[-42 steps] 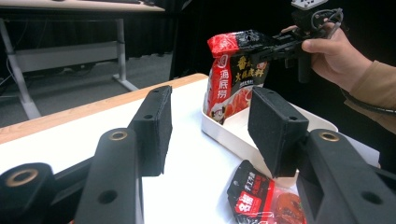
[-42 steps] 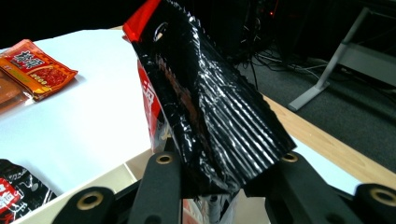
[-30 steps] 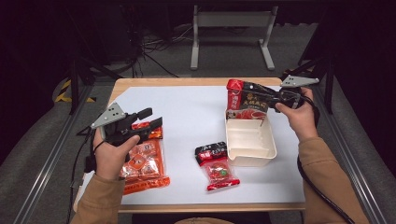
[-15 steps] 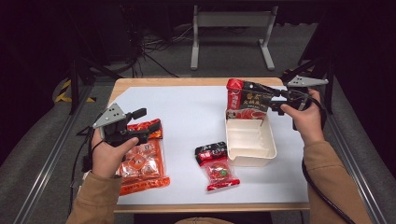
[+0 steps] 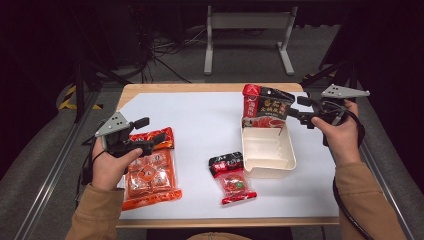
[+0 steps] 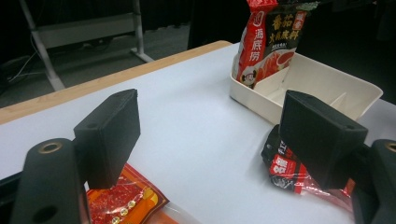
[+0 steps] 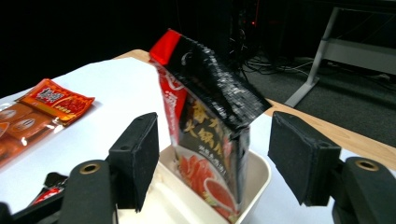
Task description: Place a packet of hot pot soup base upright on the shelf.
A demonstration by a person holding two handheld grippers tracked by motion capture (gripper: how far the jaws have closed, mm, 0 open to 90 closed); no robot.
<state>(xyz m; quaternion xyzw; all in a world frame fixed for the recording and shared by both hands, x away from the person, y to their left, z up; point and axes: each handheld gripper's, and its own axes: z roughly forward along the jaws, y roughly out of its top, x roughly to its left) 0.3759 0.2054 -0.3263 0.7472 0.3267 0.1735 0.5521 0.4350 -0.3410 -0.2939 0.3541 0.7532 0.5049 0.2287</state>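
My right fingers (image 7: 212, 158) have just been opening, and the red and black soup bag (image 5: 265, 107) stands free in the far end of the white tray (image 5: 270, 167). My left fingers (image 6: 210, 140) have just been opening too, holding nothing, over the orange snack pack (image 5: 149, 175) on the table (image 5: 200, 125).

Glossy foil pouch (image 7: 210, 135) in a matt plastic tray (image 5: 267, 152)

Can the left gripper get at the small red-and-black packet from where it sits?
Probably yes. The left gripper is open above the orange packet, and bare white table lies between it and the small red-and-black packet.
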